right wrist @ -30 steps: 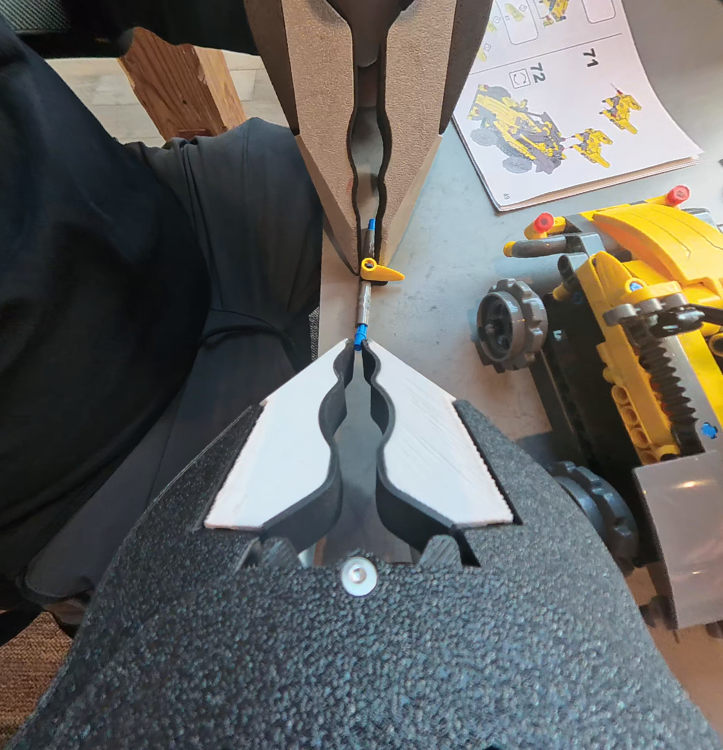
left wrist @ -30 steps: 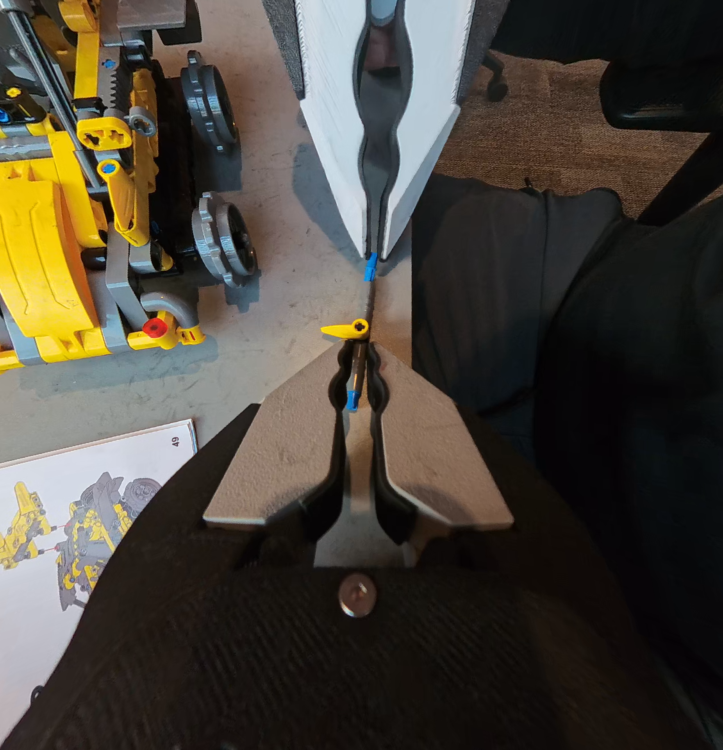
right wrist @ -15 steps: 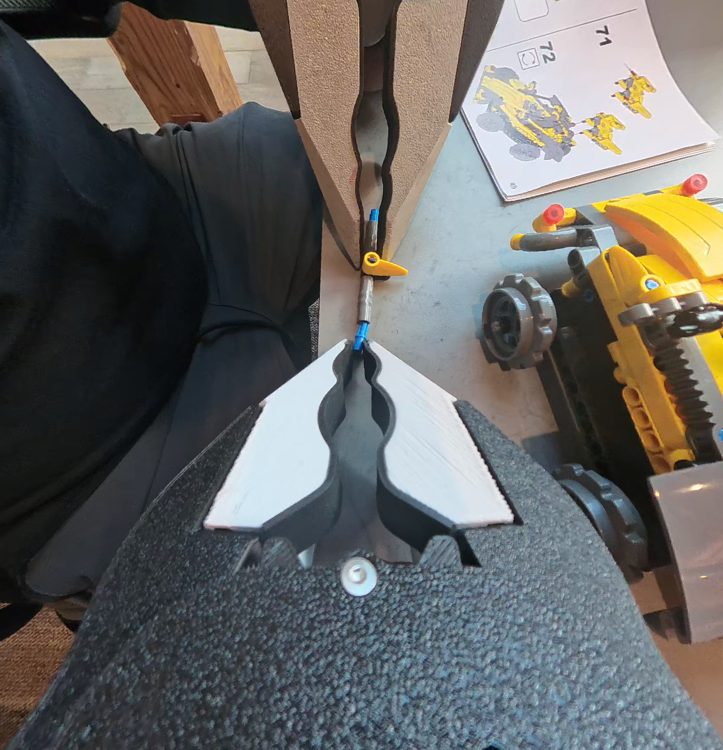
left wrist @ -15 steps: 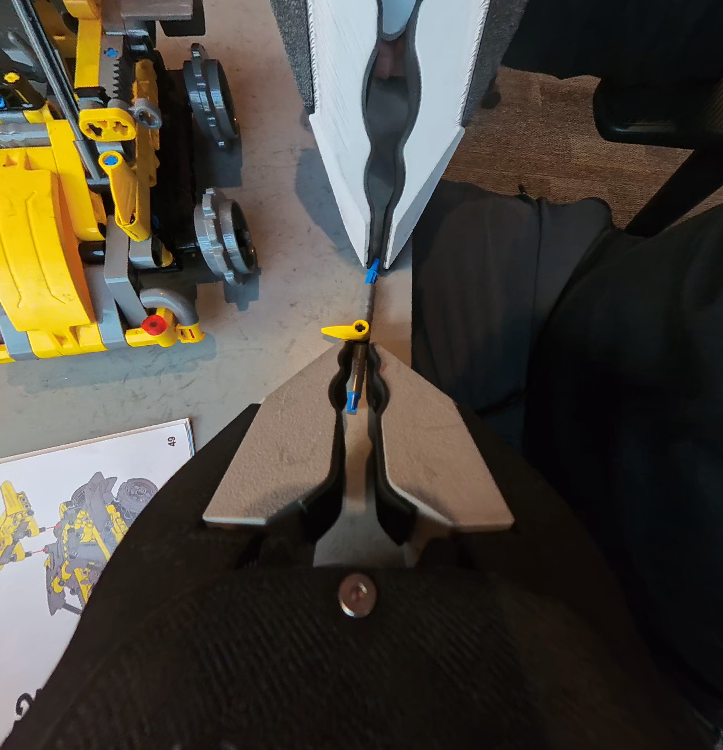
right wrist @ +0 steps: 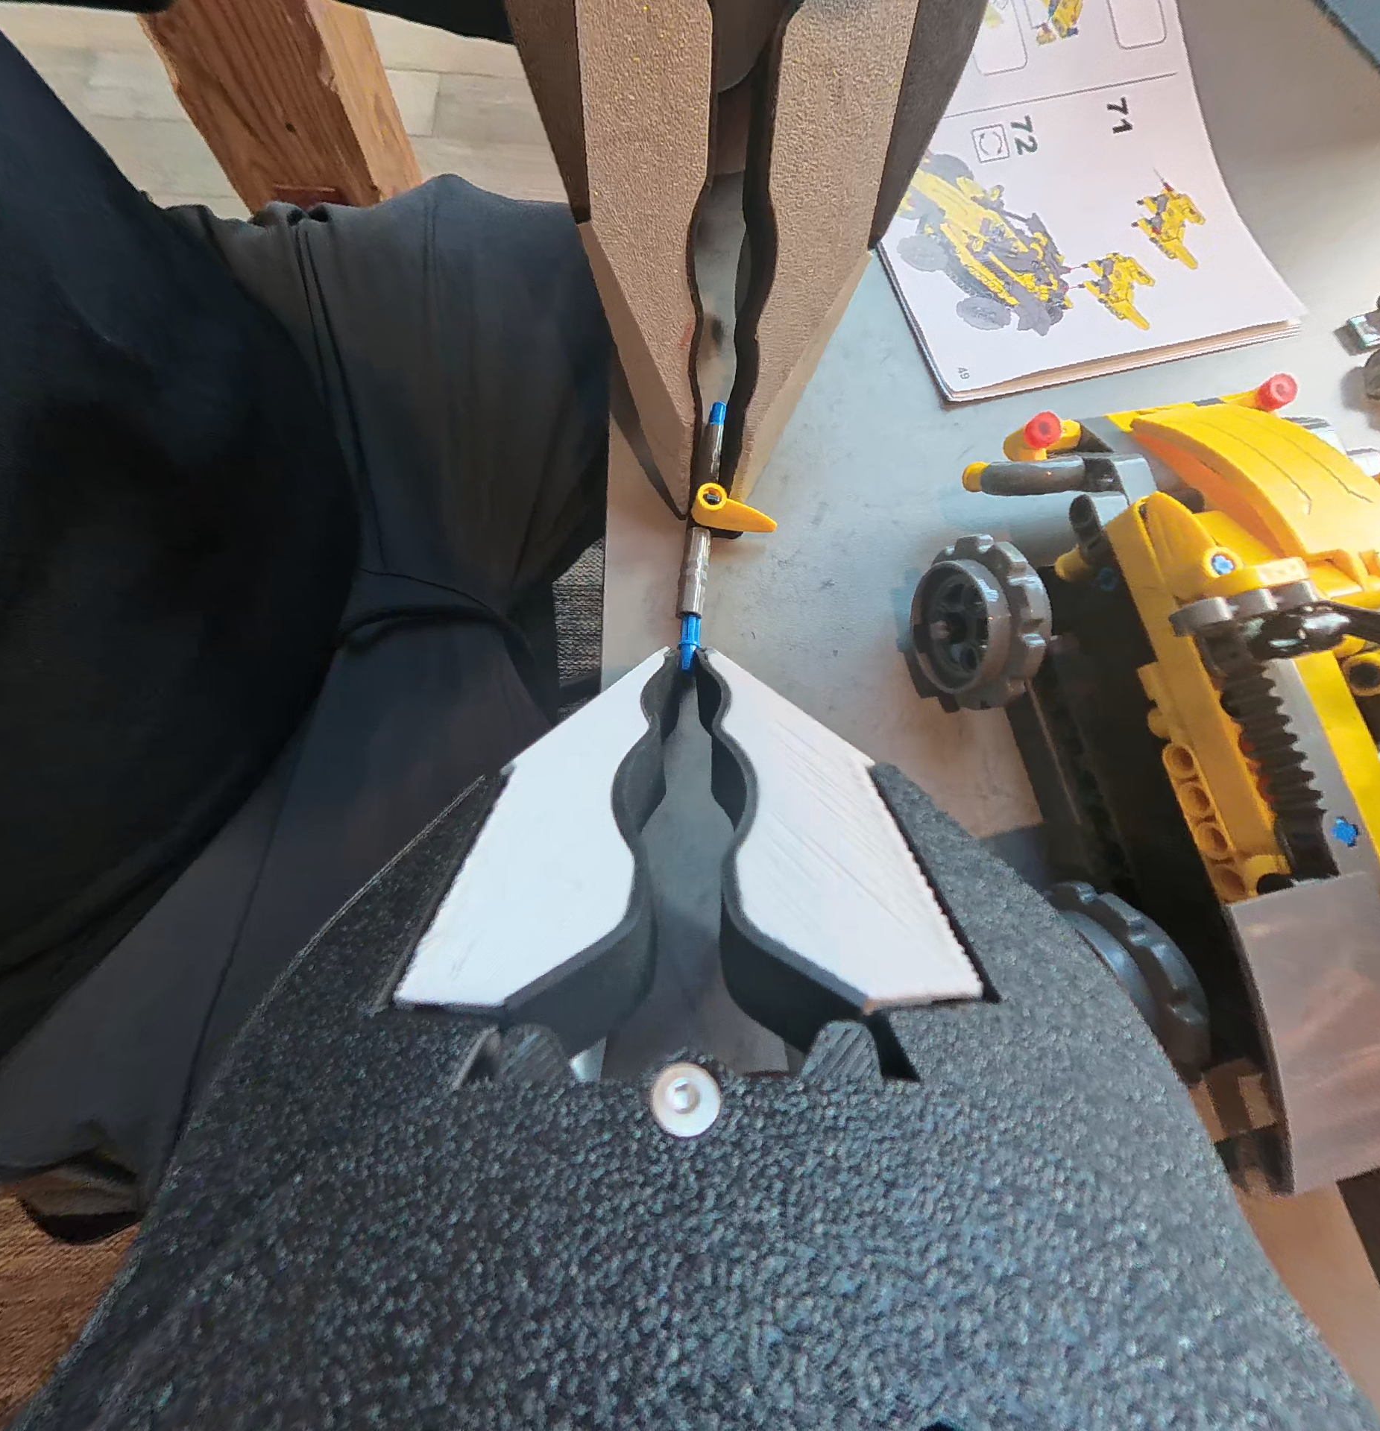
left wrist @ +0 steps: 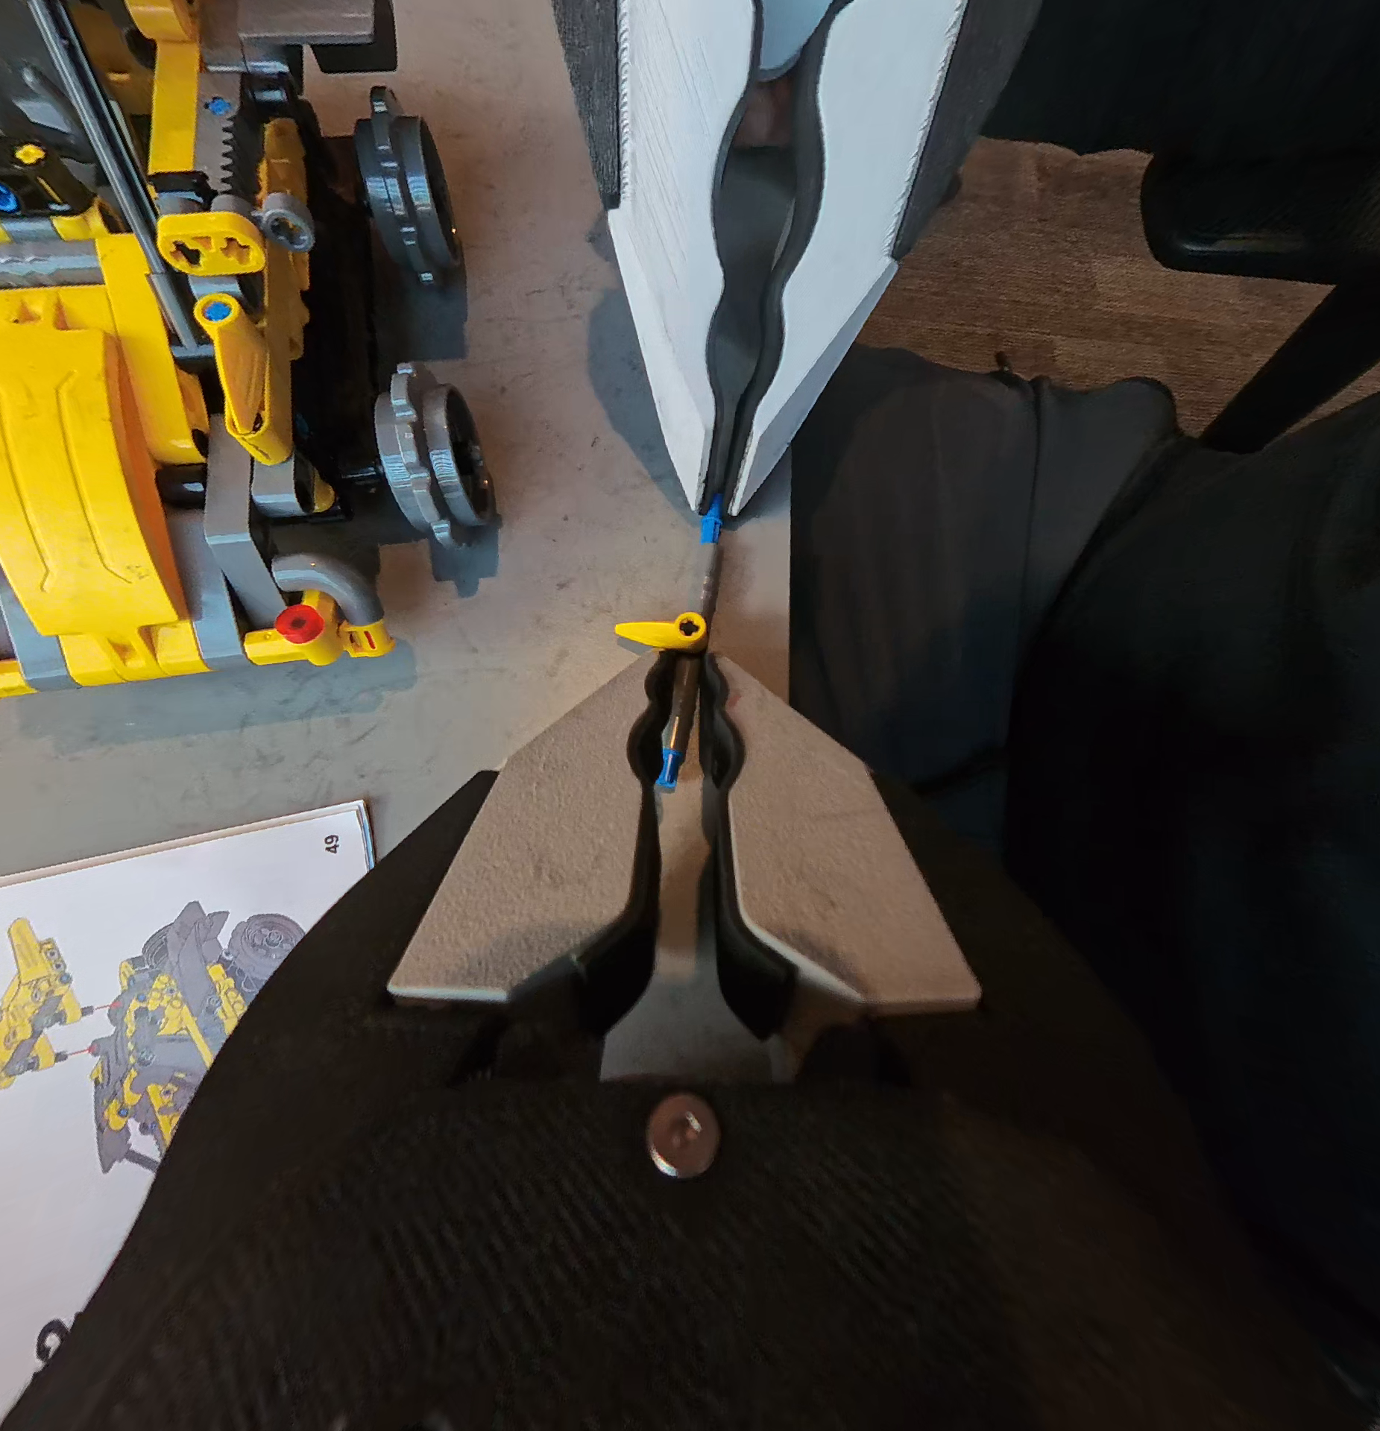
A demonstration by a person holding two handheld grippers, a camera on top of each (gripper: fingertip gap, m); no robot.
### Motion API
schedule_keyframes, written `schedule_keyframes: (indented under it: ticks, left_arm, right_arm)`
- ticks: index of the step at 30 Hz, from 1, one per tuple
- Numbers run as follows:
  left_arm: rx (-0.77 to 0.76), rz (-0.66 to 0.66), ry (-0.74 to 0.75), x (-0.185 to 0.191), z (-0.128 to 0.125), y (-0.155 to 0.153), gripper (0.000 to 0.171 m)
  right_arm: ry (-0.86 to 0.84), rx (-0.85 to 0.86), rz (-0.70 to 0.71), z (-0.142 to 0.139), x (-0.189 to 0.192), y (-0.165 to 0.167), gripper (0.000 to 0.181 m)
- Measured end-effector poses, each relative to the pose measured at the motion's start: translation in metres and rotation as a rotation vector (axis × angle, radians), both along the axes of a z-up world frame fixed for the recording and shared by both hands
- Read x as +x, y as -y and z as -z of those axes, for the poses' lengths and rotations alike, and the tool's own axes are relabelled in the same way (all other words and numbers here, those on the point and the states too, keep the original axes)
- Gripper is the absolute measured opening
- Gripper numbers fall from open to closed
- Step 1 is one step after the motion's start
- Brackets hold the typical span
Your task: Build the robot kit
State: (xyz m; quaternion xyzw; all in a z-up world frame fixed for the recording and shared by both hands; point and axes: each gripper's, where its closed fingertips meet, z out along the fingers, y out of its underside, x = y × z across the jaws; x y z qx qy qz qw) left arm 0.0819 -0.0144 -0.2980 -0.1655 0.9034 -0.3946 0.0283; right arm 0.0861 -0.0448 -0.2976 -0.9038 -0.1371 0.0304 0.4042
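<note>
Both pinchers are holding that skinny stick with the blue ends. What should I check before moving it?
1. Left gripper shut on the thin rod: ok, jaws closed around its dark end.
2. Right gripper shut on the rod's other blue tip: ok, but only the very tip is pinched.
3. Yellow pointed piece sits on the rod, right at the left gripper's tips: ok.
4. Rod straight between grippers: ok.
5. Yellow vehicle model apart from the rod: ok.
6. How firmly the tip is held: cannot tell.
</note>
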Motion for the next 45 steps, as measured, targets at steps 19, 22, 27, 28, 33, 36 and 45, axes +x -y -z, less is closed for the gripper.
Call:
schedule_keyframes:
  ticks: [19,22,27,28,33,36,45]
  left_arm:
    - [0.039,0.007,0.109,-0.0023,0.0005,-0.0032,0.003]
    - [0.044,0.035,0.127,-0.0025,0.0004,-0.0033,0.003]
    - [0.052,0.056,0.159,-0.0024,0.0001,-0.0039,0.003]
    - [0.049,0.050,0.148,-0.0026,0.0003,-0.0041,0.003]
    - [0.031,0.038,0.091,-0.0029,0.0004,-0.0042,0.003]
    - [0.022,0.052,0.067,-0.0043,0.0004,-0.0039,0.003]
    - [-0.010,0.035,-0.036,-0.0036,-0.0002,-0.0050,0.003]
  right_arm:
    - [-0.494,-0.027,0.216,-0.0052,-0.0025,-0.0052,0.000]
    - [-0.483,-0.022,0.218,-0.0053,-0.0025,-0.0054,0.000]
    - [-0.412,-0.009,0.213,-0.0043,-0.0043,-0.0053,0.001]
    - [-0.352,-0.005,0.205,-0.0030,-0.0054,-0.0052,0.001]
    - [-0.192,0.019,0.206,-0.0003,-0.0057,-0.0059,0.002]
    - [-0.206,0.020,0.198,-0.0008,-0.0069,-0.0050,0.002]
    - [-0.144,0.027,0.217,0.0004,-0.0046,-0.0074,0.001]
